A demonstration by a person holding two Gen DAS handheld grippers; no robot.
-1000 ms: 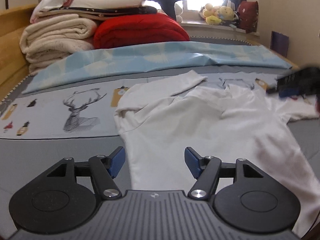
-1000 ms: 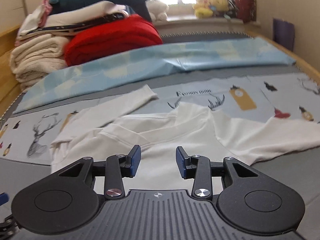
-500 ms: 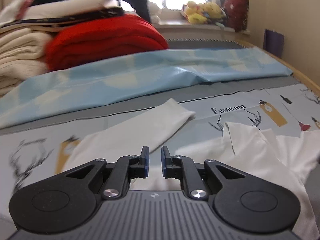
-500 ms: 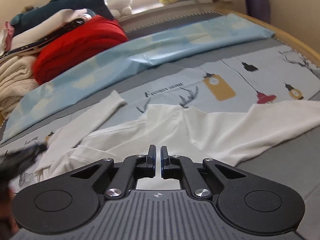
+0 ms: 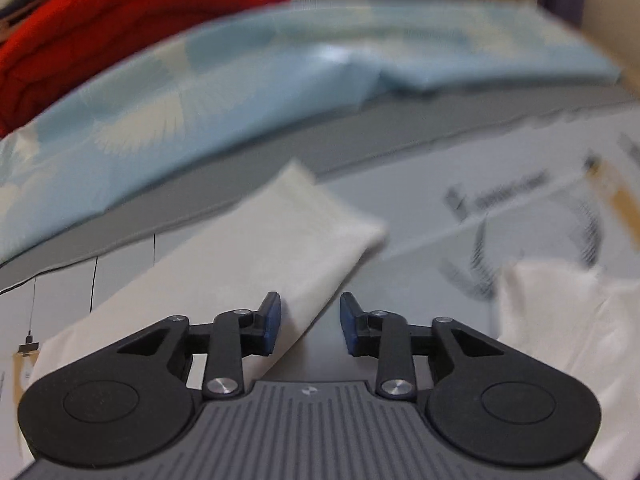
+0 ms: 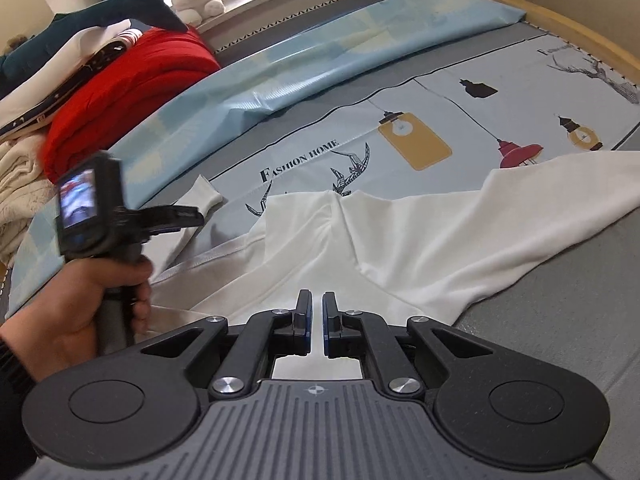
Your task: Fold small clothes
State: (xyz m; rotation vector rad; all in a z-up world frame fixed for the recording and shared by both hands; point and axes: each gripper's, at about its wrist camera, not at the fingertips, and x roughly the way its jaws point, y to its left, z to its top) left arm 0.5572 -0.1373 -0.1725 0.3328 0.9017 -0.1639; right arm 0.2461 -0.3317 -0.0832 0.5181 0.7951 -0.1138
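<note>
A white long-sleeved shirt (image 6: 400,240) lies spread on the printed bedsheet. Its left sleeve (image 5: 256,248) stretches away toward the far left. My left gripper (image 5: 309,320) is open and low over that sleeve's near edge; the view is blurred by motion. It also shows in the right wrist view (image 6: 168,216), held in a hand, above the sleeve. My right gripper (image 6: 317,320) is shut on the shirt's body fabric, which bunches toward the jaws. The right sleeve (image 6: 560,184) runs off to the right.
A light blue quilt (image 6: 304,64) lies across the bed behind the shirt. A red blanket (image 6: 128,92), stacked cream bedding (image 6: 16,184) and a plush shark (image 6: 104,12) are piled at the far left. The wooden bed frame (image 6: 560,20) runs along the right.
My left gripper has opened from nearly shut and moved forward over the left sleeve. My right gripper stayed shut on the shirt and shifted right, so the left gripper now shows in its view.
</note>
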